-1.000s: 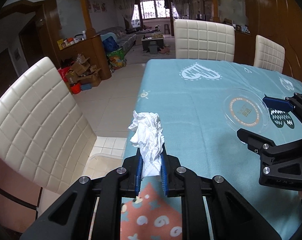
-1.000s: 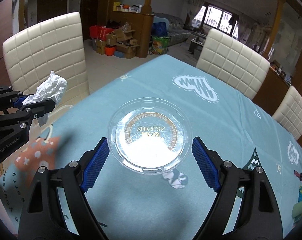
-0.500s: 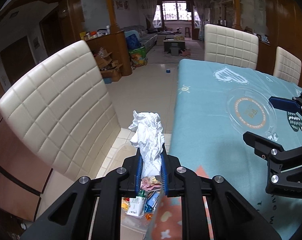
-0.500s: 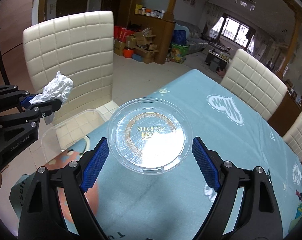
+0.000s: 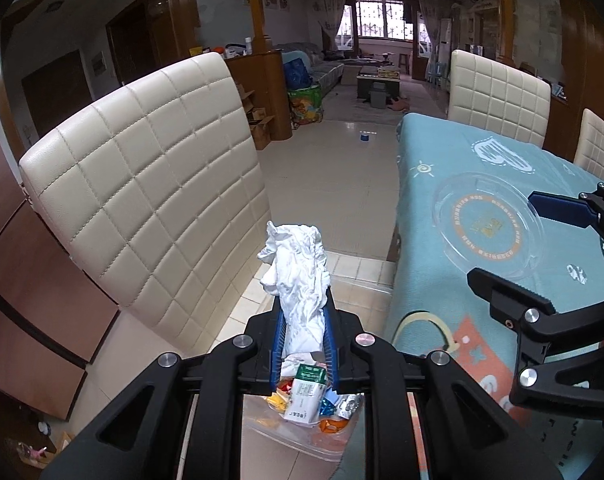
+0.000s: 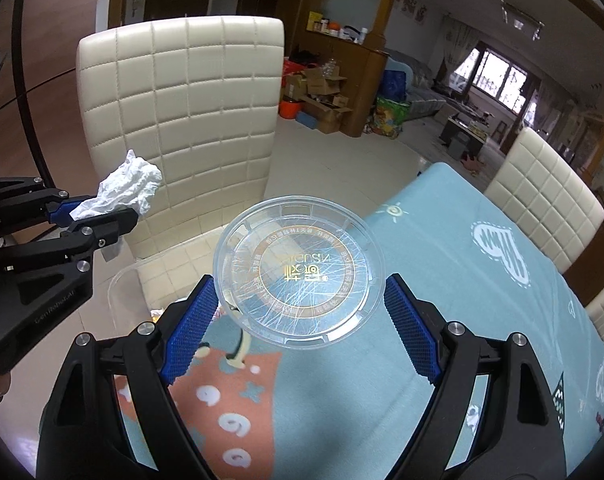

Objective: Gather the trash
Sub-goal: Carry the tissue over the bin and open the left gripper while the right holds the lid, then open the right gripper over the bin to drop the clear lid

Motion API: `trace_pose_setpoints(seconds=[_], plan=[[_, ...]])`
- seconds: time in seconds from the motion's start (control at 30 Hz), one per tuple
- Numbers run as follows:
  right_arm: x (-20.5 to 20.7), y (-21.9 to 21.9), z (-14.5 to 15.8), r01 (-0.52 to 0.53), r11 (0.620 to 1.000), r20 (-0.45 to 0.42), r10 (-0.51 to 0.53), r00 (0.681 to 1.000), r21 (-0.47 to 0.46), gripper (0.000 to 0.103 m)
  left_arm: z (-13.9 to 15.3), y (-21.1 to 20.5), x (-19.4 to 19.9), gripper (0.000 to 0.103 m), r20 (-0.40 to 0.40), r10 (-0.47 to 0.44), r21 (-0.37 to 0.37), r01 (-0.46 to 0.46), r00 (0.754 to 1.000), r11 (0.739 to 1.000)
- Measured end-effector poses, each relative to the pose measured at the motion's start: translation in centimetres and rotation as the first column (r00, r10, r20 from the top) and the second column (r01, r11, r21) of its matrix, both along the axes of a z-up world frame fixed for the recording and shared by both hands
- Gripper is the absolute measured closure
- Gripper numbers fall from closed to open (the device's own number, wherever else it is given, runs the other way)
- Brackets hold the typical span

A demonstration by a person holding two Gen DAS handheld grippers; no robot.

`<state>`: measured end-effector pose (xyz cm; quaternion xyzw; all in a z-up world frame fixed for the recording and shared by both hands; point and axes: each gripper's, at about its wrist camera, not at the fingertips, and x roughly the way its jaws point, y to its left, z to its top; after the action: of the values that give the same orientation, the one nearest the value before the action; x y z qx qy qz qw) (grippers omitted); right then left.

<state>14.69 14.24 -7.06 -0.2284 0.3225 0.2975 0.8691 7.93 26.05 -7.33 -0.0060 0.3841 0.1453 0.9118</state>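
My left gripper [image 5: 302,320] is shut on a crumpled white tissue [image 5: 298,276], which also shows in the right wrist view [image 6: 122,190]. It holds the tissue off the table's left edge, above a clear plastic bin [image 5: 302,428] with wrappers and a small carton inside. My right gripper [image 6: 298,320] is shut on a round clear plastic lid [image 6: 300,272] with an orange printed ring, held by its rim above the table's left edge. The lid shows in the left wrist view [image 5: 487,226] too.
A table with a teal patterned cloth [image 6: 441,280] lies to the right. A cream quilted chair [image 5: 150,200] stands beside the bin on the tiled floor [image 5: 333,184]. More cream chairs [image 5: 497,96] stand at the far side. Boxes [image 6: 321,96] sit by a wooden counter.
Both grippers have moved left, from over the table toward its left edge. The bin with trash has come into view below the tissue. The lid now hangs partly over the floor.
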Motion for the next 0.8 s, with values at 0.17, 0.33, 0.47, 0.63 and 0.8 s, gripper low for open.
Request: trace_pose_setpoints(seconds=[0.17,0.33,0.47,0.63,0.8], plan=[[0.3,0.7,-0.7,-0.008,1.0,-0.014,0.008,1.0,0.0,0.019,-0.5,0.6,0.5,0.086,-0.013,-0.003,-0.02,0.003,1.0,1.0],[0.8,0.9,-1.5,-0.003,1.0,-0.022,0.003,1.0,-0.021,0.019,-1.5,1.2,1.1,0.023,-0.049,0.069,-0.002,-0.069,0.996,0.998],[1.1,0.9,-1.8,0.001,1.0,-0.037,-0.002,0.999,-0.016,0.019,-1.5,1.9,0.7,0.016,-0.03,0.079,-0.009,-0.079,0.996,0.997],[0.9,1.5,-2.0,-0.012,1.0,-0.039,0.011,0.999,-0.02,0.019,-1.7,2.9,0.1,0.016,-0.028,0.101,-0.016,-0.102,0.994,0.995],[0.6,2.3,-2.2,-0.031,0.999,-0.043,0.03,0.999,-0.024,0.019,-1.7,3.7,-0.8,0.016,-0.028,0.125,-0.015,-0.125,0.992,0.992]])
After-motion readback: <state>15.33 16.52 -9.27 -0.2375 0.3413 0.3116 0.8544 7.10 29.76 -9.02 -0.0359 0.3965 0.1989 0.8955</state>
